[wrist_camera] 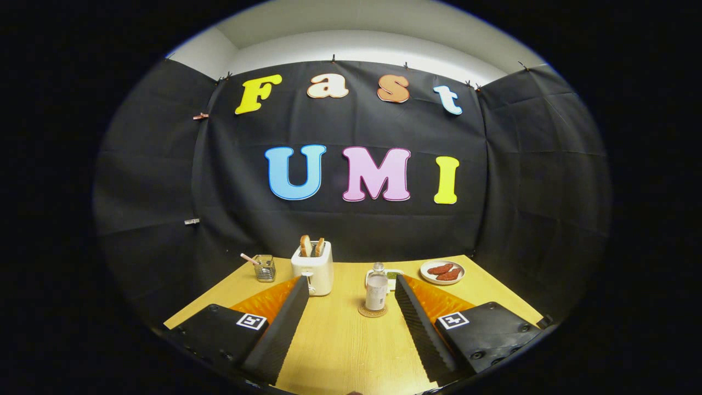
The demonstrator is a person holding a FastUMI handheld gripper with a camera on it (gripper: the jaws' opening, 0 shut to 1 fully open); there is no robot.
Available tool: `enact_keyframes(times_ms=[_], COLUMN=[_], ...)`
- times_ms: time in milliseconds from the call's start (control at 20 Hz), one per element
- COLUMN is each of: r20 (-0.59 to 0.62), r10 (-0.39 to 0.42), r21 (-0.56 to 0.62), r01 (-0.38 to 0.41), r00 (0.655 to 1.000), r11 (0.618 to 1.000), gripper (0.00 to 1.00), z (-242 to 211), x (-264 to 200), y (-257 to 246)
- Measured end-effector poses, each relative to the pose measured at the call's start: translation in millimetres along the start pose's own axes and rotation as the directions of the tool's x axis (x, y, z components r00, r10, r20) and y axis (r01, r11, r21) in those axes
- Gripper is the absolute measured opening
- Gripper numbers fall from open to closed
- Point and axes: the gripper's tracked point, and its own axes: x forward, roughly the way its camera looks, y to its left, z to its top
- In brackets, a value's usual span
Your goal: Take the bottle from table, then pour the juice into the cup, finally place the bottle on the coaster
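on the wooden bench (340, 345), ahead of the gripper (351, 285), a bottle (376, 291) stands upright on a round woven coaster (372, 311); the bottle has a pale body and a clear, rounded top. the jaws are wide apart and hold nothing, one finger reaching forward on each side of a bare strip of bench, and the bottle on its coaster lies just beyond the fingertips, closer to the right finger than to the left and touching neither. just behind the bottle, partly hidden by it, sits a small pale cup (390, 276) with something green in or on it; whether cup and bottle touch cannot be told. to the left of the bottle, beyond the left finger's tip, stands a cream toaster (312, 269) with two slices of toast upright in its slots. farther left, near the bench's back corner, is a small clear square holder (265, 268) with a thin stick leaning out of it. to the right of the cup, near the back edge, a white plate (442, 272) carries two reddish-brown pieces of food lying side by side. black cloth closes the booth behind and beside the bench.
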Motion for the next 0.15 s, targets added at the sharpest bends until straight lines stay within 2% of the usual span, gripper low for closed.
enact_keyframes(times_ms=[150], r20=[-0.002], r10=[-0.013], r21=[-0.006], r01=[0.013], r00=[1.0], r11=[1.0], gripper=[0.97], z=[1.5], x=[7.2], y=[-9.6])
